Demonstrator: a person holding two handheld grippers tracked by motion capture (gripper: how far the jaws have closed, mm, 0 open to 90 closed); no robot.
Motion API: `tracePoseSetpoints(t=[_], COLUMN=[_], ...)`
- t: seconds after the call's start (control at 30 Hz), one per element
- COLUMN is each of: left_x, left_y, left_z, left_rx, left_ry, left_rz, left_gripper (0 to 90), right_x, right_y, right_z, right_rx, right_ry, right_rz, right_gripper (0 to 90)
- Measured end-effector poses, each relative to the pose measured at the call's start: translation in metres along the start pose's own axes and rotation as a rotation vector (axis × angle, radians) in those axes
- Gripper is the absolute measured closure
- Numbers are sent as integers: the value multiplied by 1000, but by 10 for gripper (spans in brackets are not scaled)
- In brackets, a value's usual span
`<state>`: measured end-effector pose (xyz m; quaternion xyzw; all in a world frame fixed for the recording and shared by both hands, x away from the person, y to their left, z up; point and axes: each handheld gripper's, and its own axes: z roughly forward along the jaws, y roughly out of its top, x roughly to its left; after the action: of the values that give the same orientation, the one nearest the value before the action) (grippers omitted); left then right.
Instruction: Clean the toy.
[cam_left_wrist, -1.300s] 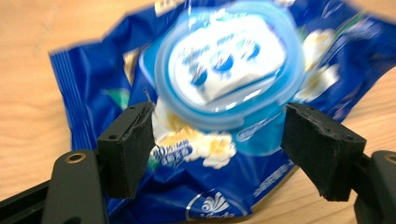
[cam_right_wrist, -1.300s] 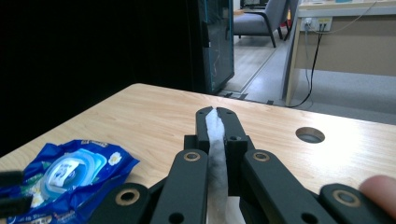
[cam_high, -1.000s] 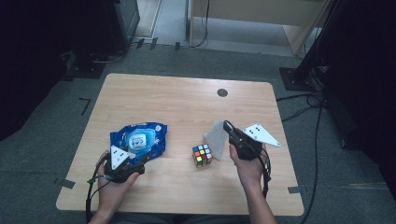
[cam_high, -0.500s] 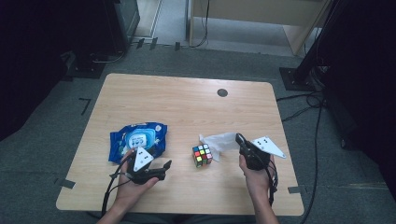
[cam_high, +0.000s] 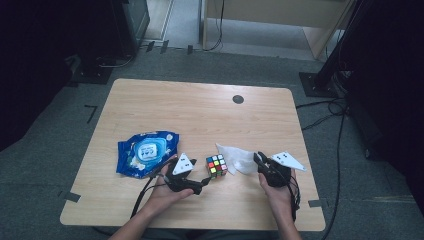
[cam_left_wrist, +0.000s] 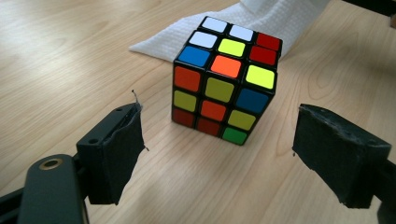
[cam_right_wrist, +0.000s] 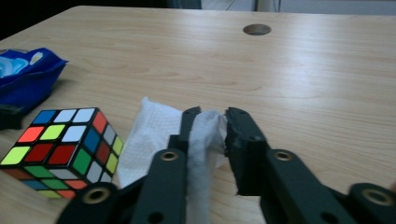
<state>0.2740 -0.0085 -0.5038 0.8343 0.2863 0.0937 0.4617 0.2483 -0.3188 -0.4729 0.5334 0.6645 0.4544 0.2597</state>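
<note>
White wipe (cam_right_wrist: 203, 135) is out, loosely pinched in my right fingers (cam_right_wrist: 212, 122); my left fingers (cam_left_wrist: 236, 154), spread, have been opening toward the cube (cam_left_wrist: 224, 79), unwiped yet.

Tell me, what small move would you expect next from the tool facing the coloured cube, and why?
Probably ease the left gripper forward until the cube sits between its jaws. They have just been opening, stand wider than the cube, and are short of it with nothing between them. The cube rests on the table, its far edge against the white wipe that lies between the right gripper jaws.
</note>
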Motion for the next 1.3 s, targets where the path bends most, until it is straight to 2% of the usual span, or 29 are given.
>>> tracePoseSetpoints(t=[0.17, 0.2, 0.4, 0.57, 0.7, 0.77, 0.8, 0.9, 0.97, 1.13, 1.3], left_x=[2, 3, 2, 2, 0, -2, -4, -6, -5, -3, -3], left_y=[4, 6, 10, 14, 14, 15, 15, 16, 16, 16, 14], left_z=[12, 15, 24, 35, 38, 39, 41, 42, 41, 40, 32], left_rx=[15, 16, 33, 71, 77, 80, 82, 95, 96, 98, 90], left_ry=[-14, -12, -27, -42, -39, -21, 5, 21, 29, 38, 80], left_rz=[12, 29, 73, 104, 124, 149, 164, 180, 174, 167, 195], left_gripper=[154, 154, 154, 159, 167, 180, 243, 296, 339, 342, 345], right_x=[4, 4, 6, 8, 9, 9, 10, 12, 13, 16, 17], right_y=[-3, -3, -5, -5, -6, -6, -6, -6, -5, -5, -3], right_z=[4, 5, 7, 8, 8, 9, 10, 10, 10, 10, 8], right_rx=[20, 26, 40, 40, 47, 48, 48, 47, 47, 49, 36], right_ry=[29, 30, 36, 41, 44, 46, 48, 51, 52, 63, 83], right_rz=[-10, -13, -9, -12, -13, -19, -16, -16, -20, -28, -38], right_gripper=[583, 567, 529, 522, 523, 522, 523, 523, 522, 513, 487])
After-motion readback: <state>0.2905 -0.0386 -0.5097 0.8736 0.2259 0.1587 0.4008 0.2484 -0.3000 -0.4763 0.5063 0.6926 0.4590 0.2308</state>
